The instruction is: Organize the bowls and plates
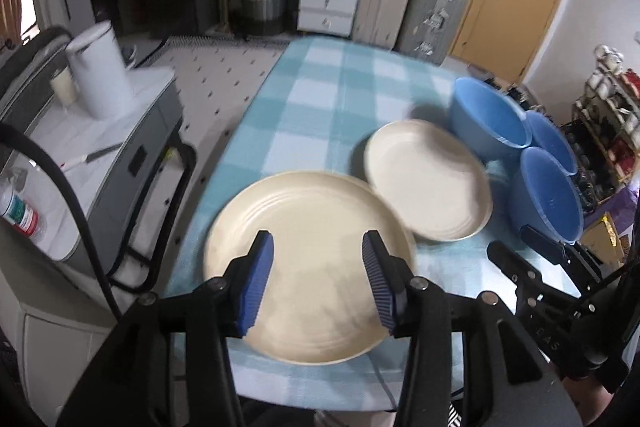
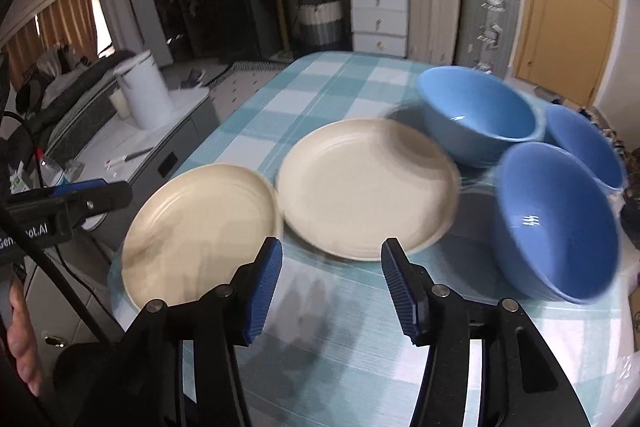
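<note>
Two cream plates lie side by side on the checked tablecloth: the near-left plate (image 1: 316, 267) (image 2: 200, 227) and the far plate (image 1: 426, 179) (image 2: 364, 187), whose rims touch or overlap slightly. Three blue bowls stand to the right: a far one (image 1: 488, 119) (image 2: 476, 115), a near one (image 1: 548, 195) (image 2: 556, 219) and a third behind (image 1: 552, 139) (image 2: 588, 147). My left gripper (image 1: 318, 283) is open and empty, hovering over the near-left plate. My right gripper (image 2: 332, 287) is open and empty, above the cloth in front of the far plate.
The table (image 1: 320, 99) has its left edge beside a grey side cabinet (image 1: 120, 131) with a white kettle (image 1: 100, 67). A cable (image 1: 60, 179) hangs at the left. Drawers (image 2: 378, 19) and suitcases (image 2: 486, 23) stand beyond the table's far end.
</note>
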Tool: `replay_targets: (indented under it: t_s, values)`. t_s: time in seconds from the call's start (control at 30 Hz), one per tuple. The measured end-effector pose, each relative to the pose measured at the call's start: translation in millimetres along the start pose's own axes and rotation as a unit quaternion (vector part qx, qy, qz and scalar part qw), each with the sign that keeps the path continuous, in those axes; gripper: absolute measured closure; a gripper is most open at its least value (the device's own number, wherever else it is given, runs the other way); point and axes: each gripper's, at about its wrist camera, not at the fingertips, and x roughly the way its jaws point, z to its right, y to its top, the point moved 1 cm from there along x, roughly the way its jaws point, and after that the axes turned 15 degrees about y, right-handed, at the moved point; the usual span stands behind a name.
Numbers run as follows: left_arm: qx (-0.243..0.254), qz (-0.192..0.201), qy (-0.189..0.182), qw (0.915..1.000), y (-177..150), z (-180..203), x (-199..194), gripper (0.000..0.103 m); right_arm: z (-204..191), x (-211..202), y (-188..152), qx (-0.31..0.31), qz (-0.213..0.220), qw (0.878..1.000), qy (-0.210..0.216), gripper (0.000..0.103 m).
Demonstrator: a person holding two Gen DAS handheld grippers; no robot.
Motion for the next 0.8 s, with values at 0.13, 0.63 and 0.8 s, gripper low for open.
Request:
replay_targets:
  t_s: [0.13,0.63,0.8]
  values:
    - [0.007,0.027,-0.012,0.9995,-5,21,-15,0.057,16,-31,-13,0.007,0.037,0.999,-0.008,0.039]
    - [0.041,0.130,-0.022,0.9904,-38,76,-63,0.052,50,-114,-70,-0.003,0.127,0.991,-0.050,0.029]
    - [0.051,0.166,-0.013,0.9847,-45,92,-69,0.025,56,-138,-79,0.011,0.169,0.984,-0.054,0.021]
